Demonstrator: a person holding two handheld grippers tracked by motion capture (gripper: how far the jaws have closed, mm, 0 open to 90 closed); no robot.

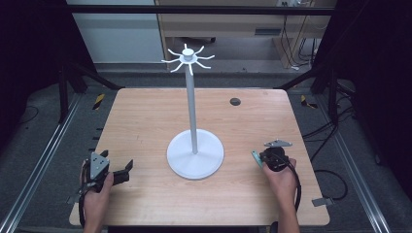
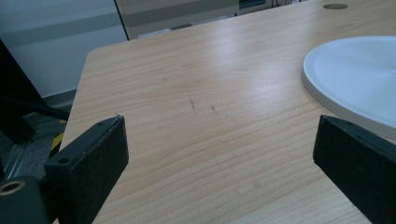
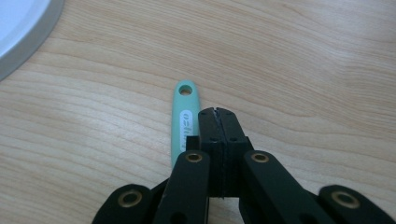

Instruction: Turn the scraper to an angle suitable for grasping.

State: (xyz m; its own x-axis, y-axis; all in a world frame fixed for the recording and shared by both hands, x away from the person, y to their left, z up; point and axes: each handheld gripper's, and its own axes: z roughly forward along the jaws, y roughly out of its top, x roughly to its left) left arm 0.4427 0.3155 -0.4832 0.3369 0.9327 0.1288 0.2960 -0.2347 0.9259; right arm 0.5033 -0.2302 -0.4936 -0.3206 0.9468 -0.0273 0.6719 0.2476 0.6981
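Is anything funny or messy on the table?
Nothing is spilled or broken. One odd bit: the right gripper is shut, yet the mint-green handle lies beside its jaws, not between them. The white stand is upright, its hooks bare. The left gripper is open over bare wood.

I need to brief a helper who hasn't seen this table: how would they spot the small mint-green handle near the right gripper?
Start at the white stand with a round base in the middle of the light wooden table. Look to its right, at the closed right gripper. The flat mint-green handle lies beside its jaws, the one coloured item there, with a hanging hole at its tip.
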